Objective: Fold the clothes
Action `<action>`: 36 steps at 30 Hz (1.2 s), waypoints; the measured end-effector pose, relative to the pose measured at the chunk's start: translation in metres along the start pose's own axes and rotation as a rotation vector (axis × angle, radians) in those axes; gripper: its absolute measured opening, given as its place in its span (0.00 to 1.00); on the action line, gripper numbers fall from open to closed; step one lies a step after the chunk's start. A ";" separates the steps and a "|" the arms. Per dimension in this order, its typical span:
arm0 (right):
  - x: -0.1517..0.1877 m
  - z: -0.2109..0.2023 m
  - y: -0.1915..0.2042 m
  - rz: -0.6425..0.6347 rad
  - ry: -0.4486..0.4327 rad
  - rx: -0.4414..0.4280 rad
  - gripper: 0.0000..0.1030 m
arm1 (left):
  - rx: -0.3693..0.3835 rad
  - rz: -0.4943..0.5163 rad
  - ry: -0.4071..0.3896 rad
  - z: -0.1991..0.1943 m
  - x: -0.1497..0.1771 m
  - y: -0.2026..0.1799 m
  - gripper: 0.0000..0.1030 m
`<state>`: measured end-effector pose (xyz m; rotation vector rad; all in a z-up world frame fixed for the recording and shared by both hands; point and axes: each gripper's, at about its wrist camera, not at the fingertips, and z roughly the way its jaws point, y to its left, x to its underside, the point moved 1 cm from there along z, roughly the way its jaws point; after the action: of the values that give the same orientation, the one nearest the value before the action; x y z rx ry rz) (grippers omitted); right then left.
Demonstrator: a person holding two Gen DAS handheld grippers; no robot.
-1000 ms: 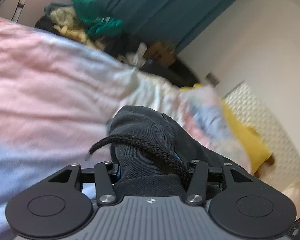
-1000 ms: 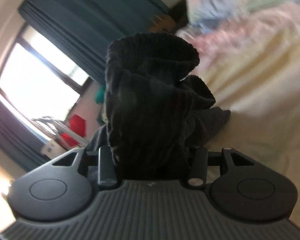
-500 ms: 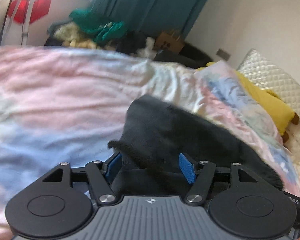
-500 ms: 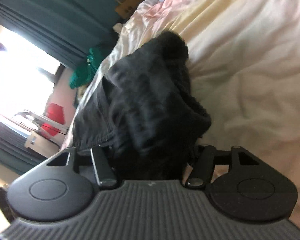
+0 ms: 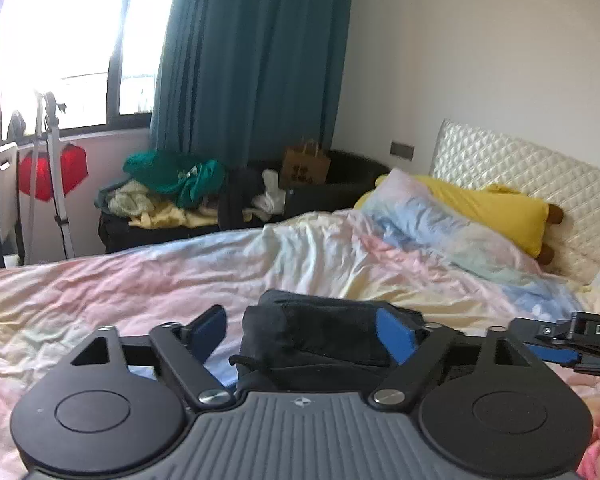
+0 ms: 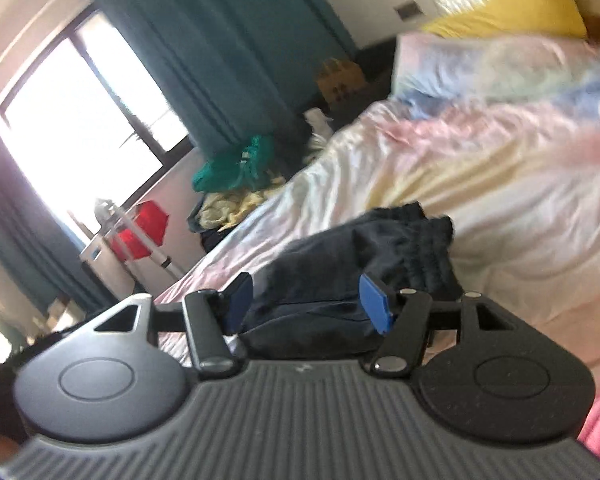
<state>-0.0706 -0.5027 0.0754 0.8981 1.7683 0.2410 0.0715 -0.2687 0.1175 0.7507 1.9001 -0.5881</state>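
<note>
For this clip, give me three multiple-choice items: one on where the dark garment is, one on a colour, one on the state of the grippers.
1. Where is the dark garment?
A. lying on the pastel bedcover
B. hanging on the curtain
C. on the floor by the window

2. What colour is the pillow against the headboard?
A. red
B. yellow
C. white

3. How do the left gripper and right gripper stand?
A. both clamped on the garment
B. only the left is clamped
C. both open, pads off the cloth

Answers: 1 A, the garment lies bunched on the bedcover in both wrist views. 2 B, the pillow is plainly yellow. 3 C, both sets of jaws have just been opening; the blue pads stand apart, the garment lying on the bed beyond them.
</note>
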 end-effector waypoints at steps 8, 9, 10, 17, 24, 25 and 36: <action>0.032 -0.065 0.055 -0.187 -0.073 -0.025 0.83 | -0.004 0.070 -0.089 -0.104 0.025 -0.017 1.00; 0.038 -0.070 0.059 -0.197 -0.078 -0.026 0.84 | -0.012 0.065 -0.092 -0.112 0.029 -0.016 1.00; 0.043 -0.075 0.063 -0.204 -0.088 -0.029 0.83 | -0.017 0.051 -0.097 -0.119 0.033 -0.014 1.00; 0.081 -0.093 0.089 -0.326 -0.150 0.020 0.82 | -0.072 0.053 -0.128 -0.143 0.058 -0.007 1.00; 0.118 -0.076 0.092 -0.401 -0.172 0.115 0.82 | -0.054 -0.008 -0.097 -0.132 0.083 0.010 1.00; 0.123 -0.073 0.091 -0.409 -0.171 0.126 0.82 | -0.062 -0.010 -0.089 -0.128 0.085 0.013 1.00; 0.151 -0.044 0.088 -0.459 -0.134 0.230 0.82 | -0.110 0.017 -0.031 -0.103 0.107 0.027 1.00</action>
<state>-0.0891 -0.3292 0.0319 0.6255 1.8438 -0.3185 -0.0085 -0.1540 0.0607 0.6820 1.8793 -0.4784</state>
